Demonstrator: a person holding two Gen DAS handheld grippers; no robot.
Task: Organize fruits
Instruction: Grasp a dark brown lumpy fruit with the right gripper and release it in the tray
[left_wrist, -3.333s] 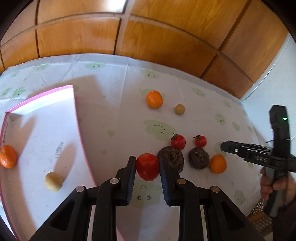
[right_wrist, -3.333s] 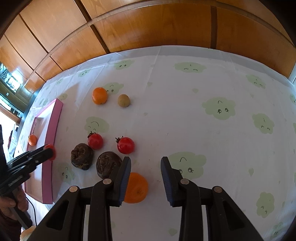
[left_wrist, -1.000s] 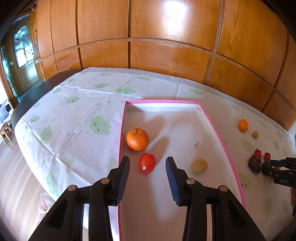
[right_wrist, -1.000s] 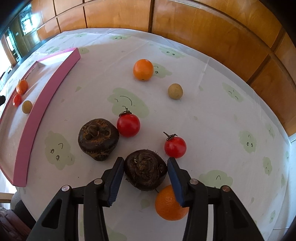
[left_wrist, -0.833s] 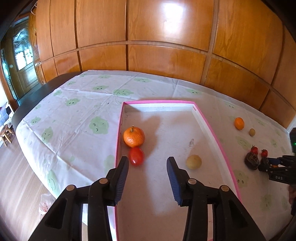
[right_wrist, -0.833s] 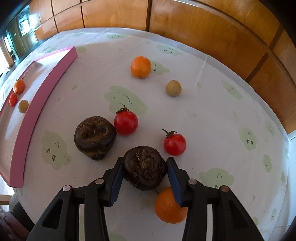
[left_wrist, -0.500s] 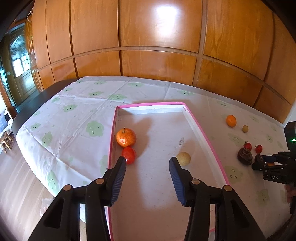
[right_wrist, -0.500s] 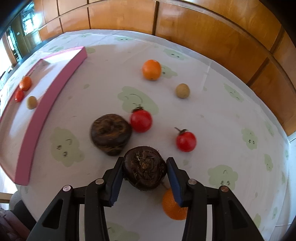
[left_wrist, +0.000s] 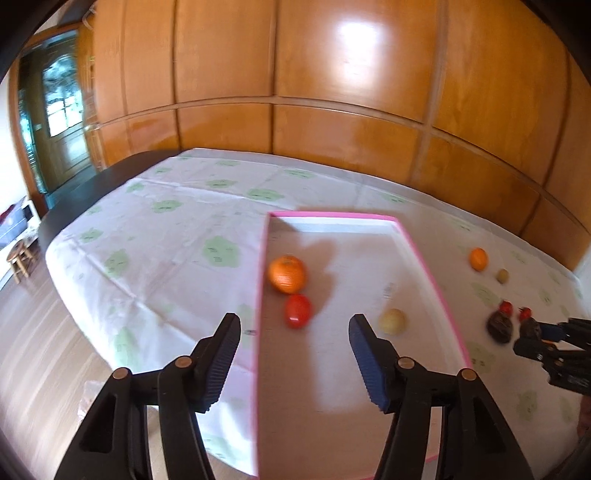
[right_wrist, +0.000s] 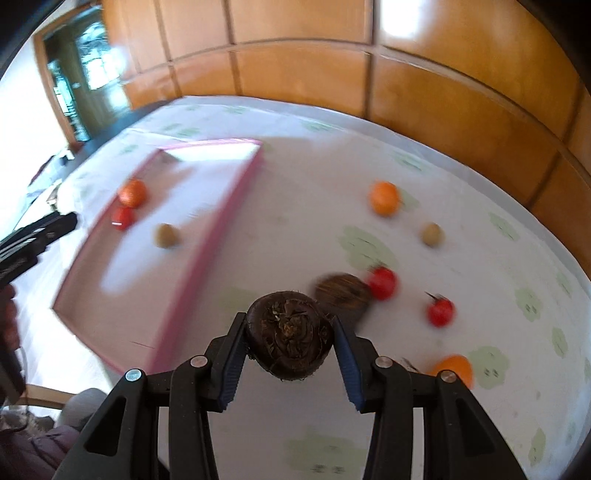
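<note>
R gripper (right_wrist: 290, 356): pads clamped on dark brown fruit (right_wrist: 289, 335), held clear above tablecloth (right_wrist: 314, 155), just off pink tray's (right_wrist: 207, 266) near-right corner. L gripper (left_wrist: 293, 354): jaws opening, nothing between them, over tray's near-left edge. In tray: tangerine (left_wrist: 287, 274) and red tomato (left_wrist: 297, 311) by left wall, touching; yellowish fruit (left_wrist: 393, 321) near right wall. On cloth right of tray: second brown fruit (right_wrist: 341, 290), 2 tomatoes, 2 oranges, 1 tan fruit
</note>
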